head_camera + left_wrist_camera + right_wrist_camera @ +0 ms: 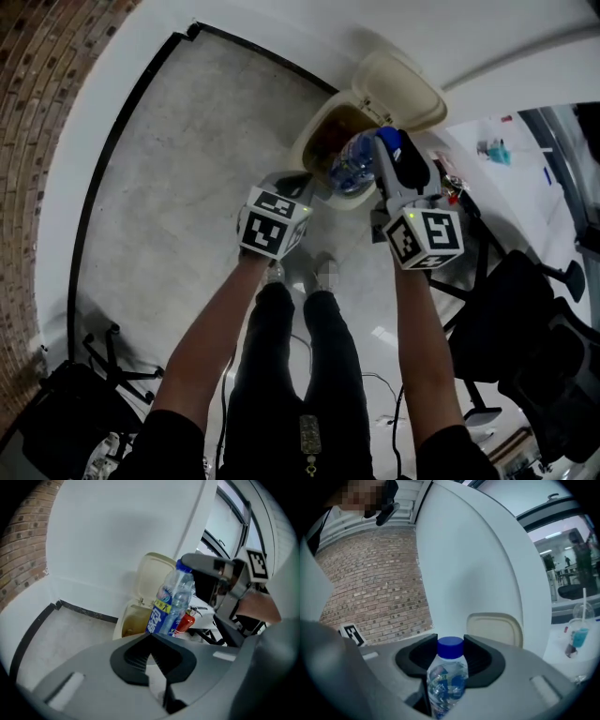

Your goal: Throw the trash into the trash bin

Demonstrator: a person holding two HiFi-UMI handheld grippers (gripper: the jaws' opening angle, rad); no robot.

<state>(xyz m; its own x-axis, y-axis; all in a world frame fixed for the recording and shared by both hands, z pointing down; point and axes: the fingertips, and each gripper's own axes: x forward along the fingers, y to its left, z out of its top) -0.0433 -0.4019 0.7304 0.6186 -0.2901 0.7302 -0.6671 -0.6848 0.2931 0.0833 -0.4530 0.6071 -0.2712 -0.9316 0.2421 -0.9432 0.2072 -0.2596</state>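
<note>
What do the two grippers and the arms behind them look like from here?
The left gripper and right gripper are grey moulded shells with black ribbed pads lining the jaws. Each carries a white cube printed with black square markers. The arms wear short black sleeves, with the forearms uncovered. No cables show on either gripper.

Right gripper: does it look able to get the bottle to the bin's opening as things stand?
Probably yes. The lid stands flipped up, the right gripper holds the bottle right at the open bin, and the left gripper sits aside.
</note>
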